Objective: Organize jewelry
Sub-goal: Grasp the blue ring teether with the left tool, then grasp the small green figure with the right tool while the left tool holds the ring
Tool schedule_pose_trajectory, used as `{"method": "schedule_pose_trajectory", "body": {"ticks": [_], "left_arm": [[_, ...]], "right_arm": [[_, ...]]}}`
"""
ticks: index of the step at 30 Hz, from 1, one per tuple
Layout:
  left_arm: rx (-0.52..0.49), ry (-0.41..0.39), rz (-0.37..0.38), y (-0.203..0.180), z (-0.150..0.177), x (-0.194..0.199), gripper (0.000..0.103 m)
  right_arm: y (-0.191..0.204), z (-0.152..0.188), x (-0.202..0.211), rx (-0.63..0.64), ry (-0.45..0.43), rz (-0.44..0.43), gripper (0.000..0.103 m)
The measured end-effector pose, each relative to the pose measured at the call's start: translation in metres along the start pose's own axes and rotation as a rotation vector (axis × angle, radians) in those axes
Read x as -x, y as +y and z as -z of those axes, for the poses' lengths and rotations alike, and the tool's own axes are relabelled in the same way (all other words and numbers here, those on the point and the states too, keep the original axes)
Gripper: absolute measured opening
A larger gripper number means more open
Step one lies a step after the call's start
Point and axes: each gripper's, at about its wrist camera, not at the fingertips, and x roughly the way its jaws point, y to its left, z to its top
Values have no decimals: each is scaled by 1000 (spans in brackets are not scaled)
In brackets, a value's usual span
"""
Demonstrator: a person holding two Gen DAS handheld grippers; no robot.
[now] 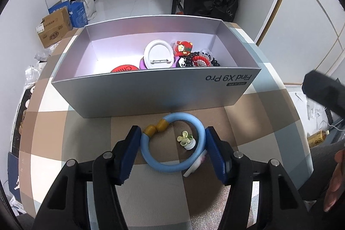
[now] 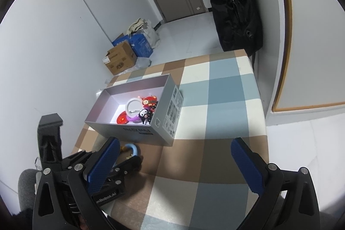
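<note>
A light-blue ring bracelet [image 1: 172,165] with amber beads lies on the checked tablecloth in front of a grey phone box [image 1: 151,89]. My left gripper [image 1: 172,129] straddles it, and both blue pads touch its outer sides. A small cream flower charm [image 1: 185,139] lies inside the ring, and a white-and-pink piece [image 1: 195,166] sits under its right edge. The box holds a white badge [image 1: 158,53], a red badge, a red figure pin and beaded bands. In the right wrist view my right gripper [image 2: 175,150] hangs open over bare cloth, to the right of the box [image 2: 138,133] and the bracelet [image 2: 132,148].
The box stands close behind the bracelet. The table's right edge [image 2: 261,100] and its far edge drop to the floor. Cardboard boxes [image 2: 120,59] and bags sit on the floor at the far left. A black coat [image 2: 232,3] hangs behind the table. A hand [image 1: 336,176] shows at right.
</note>
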Motion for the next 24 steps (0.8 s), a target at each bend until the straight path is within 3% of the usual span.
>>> {"method": "schedule_pose_trajectory", "body": {"ticks": [10,24], "left_arm": [[62,-14,70,8,-5,9,56],[255,-74,200,55,-12,40,56]], "right_arm": [[2,2,-4,5,12,13,103],[29,11,-33,102,99,23,103]]}}
